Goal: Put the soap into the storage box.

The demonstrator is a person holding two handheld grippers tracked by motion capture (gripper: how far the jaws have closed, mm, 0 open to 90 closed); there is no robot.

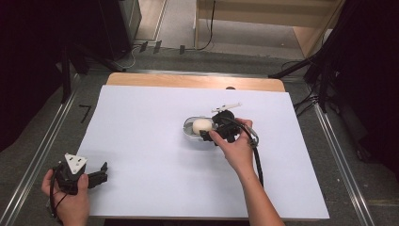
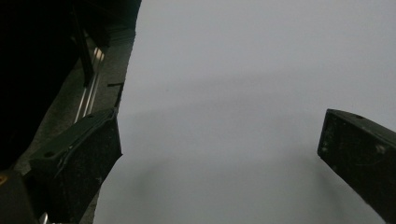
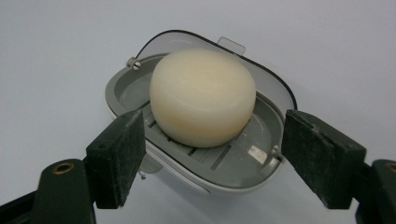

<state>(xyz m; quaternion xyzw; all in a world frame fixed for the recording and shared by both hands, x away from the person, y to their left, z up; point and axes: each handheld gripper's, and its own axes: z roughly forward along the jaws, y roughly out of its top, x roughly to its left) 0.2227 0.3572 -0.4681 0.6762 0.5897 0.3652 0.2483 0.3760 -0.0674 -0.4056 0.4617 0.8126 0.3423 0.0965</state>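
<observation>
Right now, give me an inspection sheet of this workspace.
Surface: white sheet over a wooden table.
Job's things: cream soap sits in an open grey soap box, lid tipped back behind it.
Clutter: syringe lies just beyond the box.
Grippers: right gripper open, jaws either side of the box's near end; left gripper open, holding nothing, at the sheet's near left corner.
Cables: black cable trails along the right forearm.
Surroundings: grey floor, metal rails, dark stands.
</observation>
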